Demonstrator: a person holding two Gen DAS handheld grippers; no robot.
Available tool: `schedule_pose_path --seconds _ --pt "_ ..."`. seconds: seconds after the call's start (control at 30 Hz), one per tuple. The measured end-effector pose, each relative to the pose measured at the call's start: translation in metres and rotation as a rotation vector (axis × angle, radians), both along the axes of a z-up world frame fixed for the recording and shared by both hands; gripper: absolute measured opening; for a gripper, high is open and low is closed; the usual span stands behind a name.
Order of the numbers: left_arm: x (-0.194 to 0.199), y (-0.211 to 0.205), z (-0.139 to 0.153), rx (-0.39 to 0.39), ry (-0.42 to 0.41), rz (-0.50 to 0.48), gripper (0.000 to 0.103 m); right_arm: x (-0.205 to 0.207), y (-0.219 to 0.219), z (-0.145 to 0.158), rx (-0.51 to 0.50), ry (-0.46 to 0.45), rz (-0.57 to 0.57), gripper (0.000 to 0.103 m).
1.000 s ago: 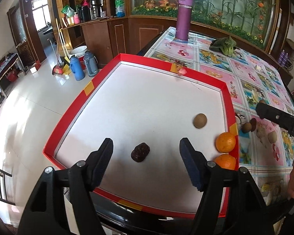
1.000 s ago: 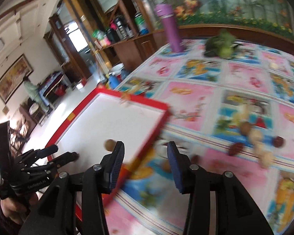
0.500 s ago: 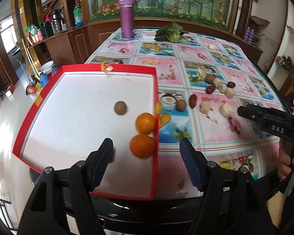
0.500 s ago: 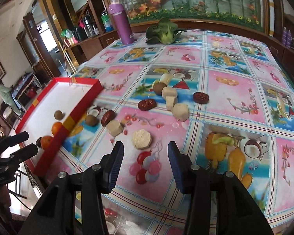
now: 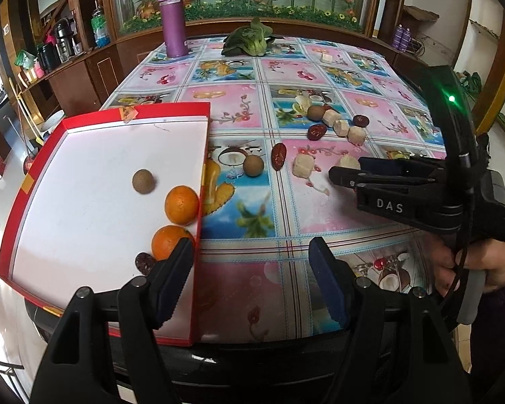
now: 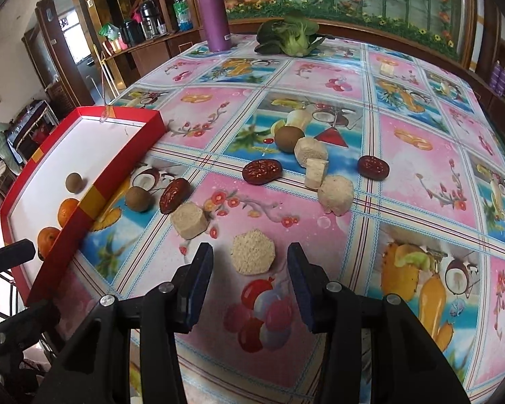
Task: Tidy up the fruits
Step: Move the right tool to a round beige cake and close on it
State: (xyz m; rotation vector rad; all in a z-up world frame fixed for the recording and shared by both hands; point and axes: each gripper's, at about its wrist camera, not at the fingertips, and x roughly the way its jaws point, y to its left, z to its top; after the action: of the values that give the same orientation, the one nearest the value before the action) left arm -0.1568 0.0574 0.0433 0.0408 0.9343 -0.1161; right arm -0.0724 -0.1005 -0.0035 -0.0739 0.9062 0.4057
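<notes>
**Fruit partly gathered in red tray at table's left edge**

Only the left wrist view shows the dark wrinkled date point(image 5: 144, 262) in the red-rimmed white tray point(image 5: 33, 175), beside two glossy oranges point(image 5: 181, 204) along its right wall and one round brown longan point(image 5: 144, 181). Only the right wrist view shows the crumbly hexagonal cake point(image 6: 252, 251) just ahead of the right gripper point(image 6: 250, 286), jaws open, empty. Left gripper point(image 5: 252, 286) jaws open over the near table edge. More dates point(image 6: 262, 171), a longan point(image 6: 138, 198) and pale blocks lie mid-table on patterned oilcloth point(image 6: 421, 175).
</notes>
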Motion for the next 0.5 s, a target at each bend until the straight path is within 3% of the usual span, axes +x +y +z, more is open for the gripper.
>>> schedule_pose_path --seconds 0.07,0.33,0.43,0.5 --pt "0.008 -0.007 -0.001 -0.005 0.004 -0.028 0.071 0.001 -0.003 0.000 0.006 0.004 0.005 0.025" --pt "0.045 -0.038 -0.007 -0.034 0.026 -0.134 0.070 0.006 -0.047 0.005 0.151 0.013 -0.005 0.026" --pt "0.062 -0.049 -0.013 -0.038 0.052 -0.157 0.055 0.011 -0.068 0.007 0.223 0.013 -0.030 0.026" --pt "0.073 -0.053 -0.019 -0.054 0.077 -0.165 0.052 0.013 -0.078 0.007 0.263 0.020 -0.043 0.026"
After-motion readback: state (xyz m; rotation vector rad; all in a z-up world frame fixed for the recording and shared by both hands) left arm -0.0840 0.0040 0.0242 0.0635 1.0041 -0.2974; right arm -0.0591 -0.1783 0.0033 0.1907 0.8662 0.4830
